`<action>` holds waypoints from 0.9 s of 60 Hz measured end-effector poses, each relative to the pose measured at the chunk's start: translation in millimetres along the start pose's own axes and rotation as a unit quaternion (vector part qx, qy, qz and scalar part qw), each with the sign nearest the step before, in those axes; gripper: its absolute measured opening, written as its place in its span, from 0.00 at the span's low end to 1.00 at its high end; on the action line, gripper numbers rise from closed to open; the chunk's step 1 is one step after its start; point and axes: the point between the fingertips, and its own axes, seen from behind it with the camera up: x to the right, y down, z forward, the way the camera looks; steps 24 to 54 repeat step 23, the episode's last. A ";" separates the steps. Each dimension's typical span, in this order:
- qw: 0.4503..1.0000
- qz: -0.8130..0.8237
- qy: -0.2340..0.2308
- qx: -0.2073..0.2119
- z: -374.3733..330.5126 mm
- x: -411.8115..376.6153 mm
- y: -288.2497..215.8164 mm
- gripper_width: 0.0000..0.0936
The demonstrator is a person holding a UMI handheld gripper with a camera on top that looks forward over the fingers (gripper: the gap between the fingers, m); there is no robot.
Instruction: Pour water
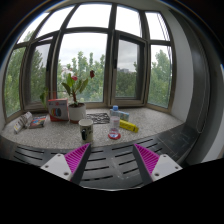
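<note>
A clear plastic water bottle (115,122) with a pink base stands upright on the stone window ledge (150,122), beyond my fingers. A patterned cup (86,130) stands just left of it, also ahead of the fingers. My gripper (112,160) is open and empty, its two magenta pads (77,157) wide apart, held low in front of the ledge above a dark slatted surface (112,165). Nothing is between the fingers.
A white pot with tulips (75,103) stands at the back of the ledge by the bay window. A box (58,112), some packets (35,121) and a yellow object (129,127) also lie on the ledge.
</note>
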 end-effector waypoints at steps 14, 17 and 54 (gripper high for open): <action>1.000 -0.011 0.004 0.010 -46.5 -0.9 0.9 0.92; 1.000 -0.017 0.007 0.010 -50.9 0.3 2.9 0.91; 1.000 -0.016 0.003 0.002 -53.5 -0.5 7.9 0.91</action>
